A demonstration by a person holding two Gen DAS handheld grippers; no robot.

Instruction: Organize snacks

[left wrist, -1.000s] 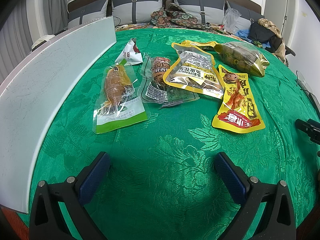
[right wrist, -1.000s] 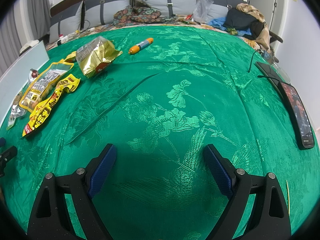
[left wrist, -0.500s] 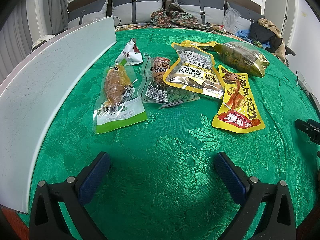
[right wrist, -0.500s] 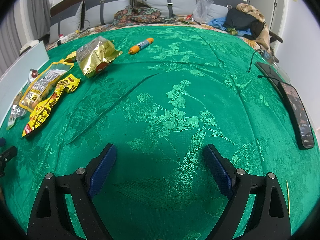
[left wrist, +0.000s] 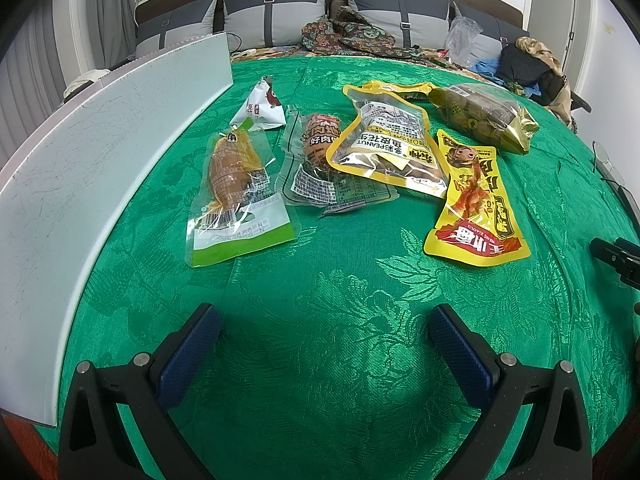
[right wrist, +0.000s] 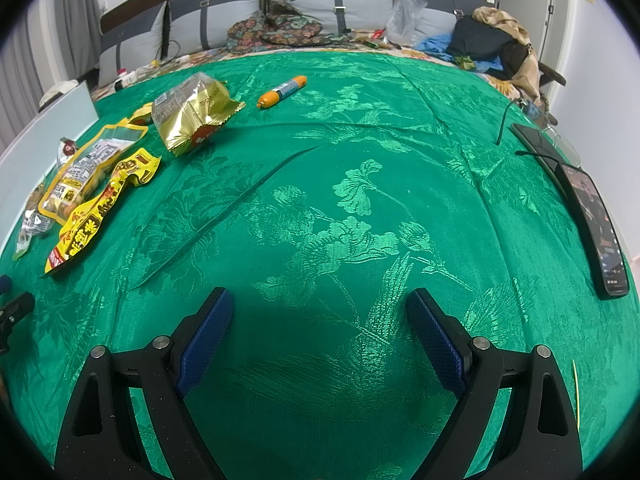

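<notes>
Low in the left wrist view, the left gripper (left wrist: pixel 324 332) has its blue-padded fingers (left wrist: pixel 188 350) spread wide with nothing between them, poised over bare green brocade cloth (left wrist: pixel 340 360). In the right wrist view the right gripper (right wrist: pixel 320 316) is likewise released, its fingers (right wrist: pixel 434 334) apart over the same cloth, gripping nothing.

Beyond the left fingers the snacks lie in a loose row across mid-frame. At left is a clear pouch with a green bottom band (left wrist: pixel 236 196) holding a brownish piece; its print is too small to read. Above it sits a small white packet (left wrist: pixel 262 108). To the right, a clear sausage pack (left wrist: pixel 320 164) carries red Chinese characters, and a yellow-rimmed bag (left wrist: pixel 388 148) reading "PEANUT" overlaps its right edge. Further right, a yellow pouch with a red band (left wrist: pixel 476 204) shows large Chinese lettering and touches the peanut bag. At upper right lies a gold foil bag (left wrist: pixel 484 116) with a barcode label. A white board (left wrist: pixel 80 168) runs along the left of the frame.

In the right wrist view these packs cluster at the left edge, and an orange sausage stick (right wrist: pixel 282 91) lies alone in the upper middle. A dark phone (right wrist: pixel 596 228) rests along the right edge
</notes>
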